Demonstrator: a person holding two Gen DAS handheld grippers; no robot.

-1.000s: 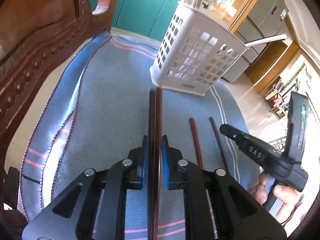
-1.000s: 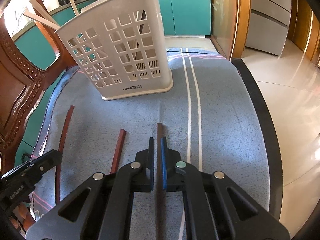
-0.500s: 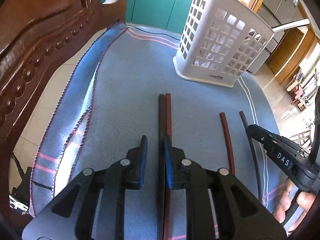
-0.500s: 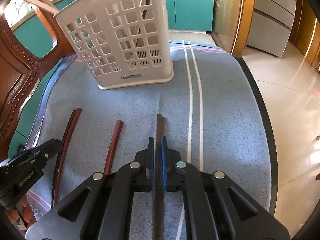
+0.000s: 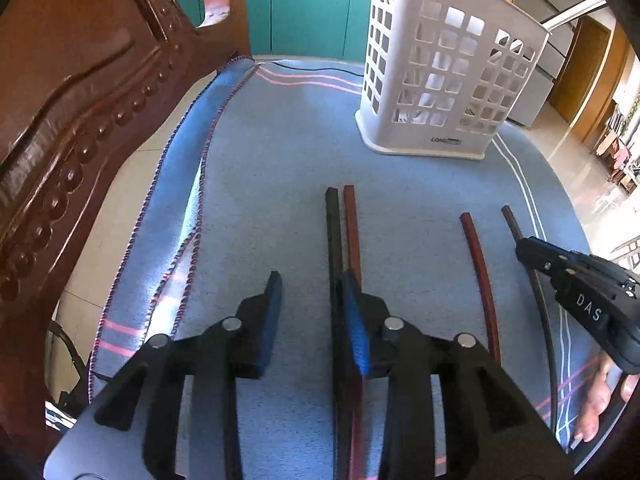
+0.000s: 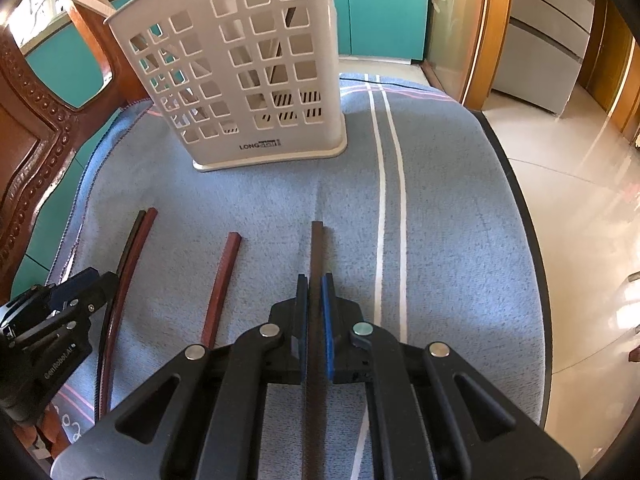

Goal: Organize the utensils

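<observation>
Chopsticks lie flat on the blue-clothed worktop (image 6: 440, 208), long axes pointing toward the white basket (image 6: 248, 80) standing just beyond their tips. The right claw (image 6: 315, 284) pinches a dark chopstick (image 6: 317, 248) along its length. The left claw (image 5: 310, 292) is spreading; the black-and-red pair (image 5: 340, 224) sits against its right pad, no longer squeezed. A red chopstick (image 6: 224, 276) lies between the claws, nearer the right one.

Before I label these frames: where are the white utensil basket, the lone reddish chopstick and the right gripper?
white utensil basket (image 6: 240, 80), right wrist view, front wall.
lone reddish chopstick (image 6: 222, 280), right wrist view, mid-shaft.
right gripper (image 6: 315, 284), right wrist view, between fingertips.
</observation>
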